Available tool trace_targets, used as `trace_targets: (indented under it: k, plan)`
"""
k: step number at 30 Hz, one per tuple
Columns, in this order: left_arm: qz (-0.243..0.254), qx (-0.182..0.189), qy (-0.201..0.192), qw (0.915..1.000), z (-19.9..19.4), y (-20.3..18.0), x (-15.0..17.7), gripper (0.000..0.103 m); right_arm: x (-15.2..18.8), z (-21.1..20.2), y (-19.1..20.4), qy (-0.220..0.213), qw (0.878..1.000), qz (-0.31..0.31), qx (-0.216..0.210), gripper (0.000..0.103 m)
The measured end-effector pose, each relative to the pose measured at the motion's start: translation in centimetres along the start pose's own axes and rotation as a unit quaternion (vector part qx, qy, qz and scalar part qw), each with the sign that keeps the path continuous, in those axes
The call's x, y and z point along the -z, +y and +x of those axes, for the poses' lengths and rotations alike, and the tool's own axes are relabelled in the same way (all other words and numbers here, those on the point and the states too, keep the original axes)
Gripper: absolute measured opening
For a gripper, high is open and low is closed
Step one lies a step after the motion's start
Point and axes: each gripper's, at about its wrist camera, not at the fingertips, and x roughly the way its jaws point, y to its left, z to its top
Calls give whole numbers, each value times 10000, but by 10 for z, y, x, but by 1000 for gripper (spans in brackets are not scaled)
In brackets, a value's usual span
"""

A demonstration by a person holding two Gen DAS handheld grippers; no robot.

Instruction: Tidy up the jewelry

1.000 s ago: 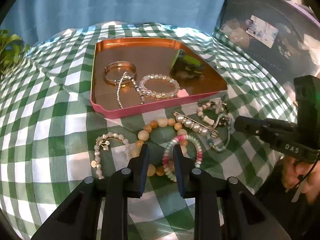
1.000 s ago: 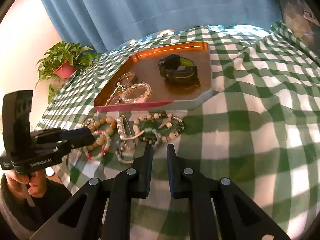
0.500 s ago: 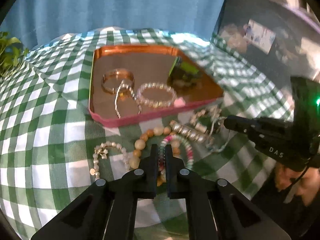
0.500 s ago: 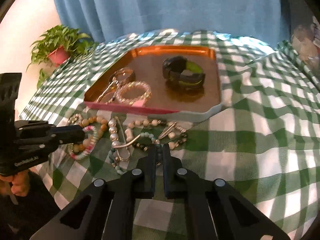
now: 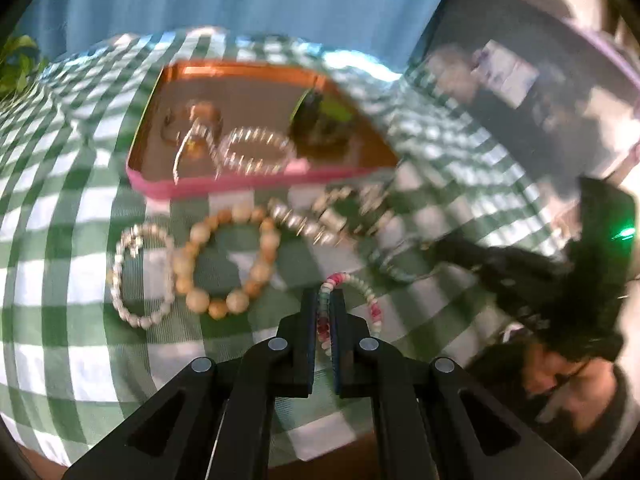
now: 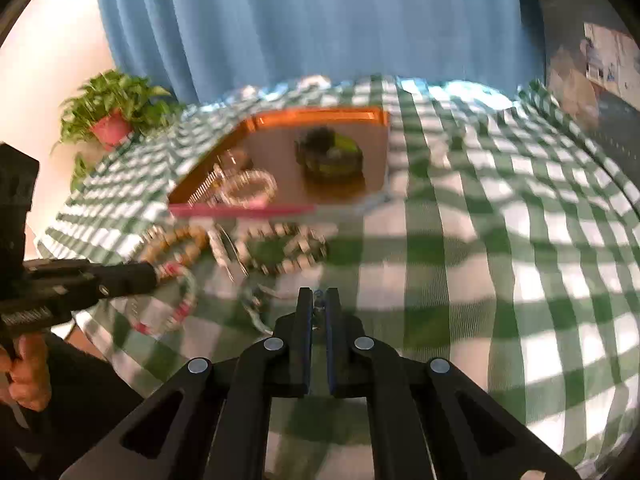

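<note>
Left tongs (image 5: pixel 323 300) clamp the pink bracelet (image 5: pixel 370 300) over the bench (image 5: pixel 60 240) short of the tray (image 5: pixel 224 188), right tongs (image 6: pixel 316 302) pinch a thin chain (image 6: pixel 256 308); risk: chain snags neighbouring beads (image 6: pixel 280 248), dragging them.

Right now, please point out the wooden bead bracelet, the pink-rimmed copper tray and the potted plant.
wooden bead bracelet (image 5: pixel 199 301): left wrist view, a lower bead.
pink-rimmed copper tray (image 5: pixel 240 185): left wrist view, near rim.
potted plant (image 6: pixel 110 130): right wrist view, red pot.
</note>
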Motion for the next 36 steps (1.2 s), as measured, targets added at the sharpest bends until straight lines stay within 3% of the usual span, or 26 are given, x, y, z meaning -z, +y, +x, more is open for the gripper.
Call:
trace_targets:
  k: [6, 9, 18, 20, 22, 30, 36]
  plan:
    - [44, -410, -118, 9991, 6, 0, 1, 8, 5, 3, -3, 152, 9998, -53, -93, 6]
    - [59, -489, -190, 9986, 8, 2, 0, 8, 3, 7, 2, 139, 9992, -352, 141, 9]
    - [292, -714, -336, 9965, 12, -4, -1, 9, 1, 19, 14, 226, 9954, -878, 319, 14]
    - [149, -687, -330, 9970, 12, -2, -2, 6, 2, 19, 17, 226, 9943, -978, 368, 4]
    - [112, -615, -311, 9976, 11, 0, -3, 6, 0, 19, 17, 240, 9949, -926, 335, 4]
    - [-35, -646, -800, 9947, -10, -6, -10, 6, -11, -9, 14, -241, 9967, -605, 487, 4]
    - [-162, -786, -956, 9922, -33, -19, -14, 6, -21, -40, 28, -641, 9939, -708, 552, 5]
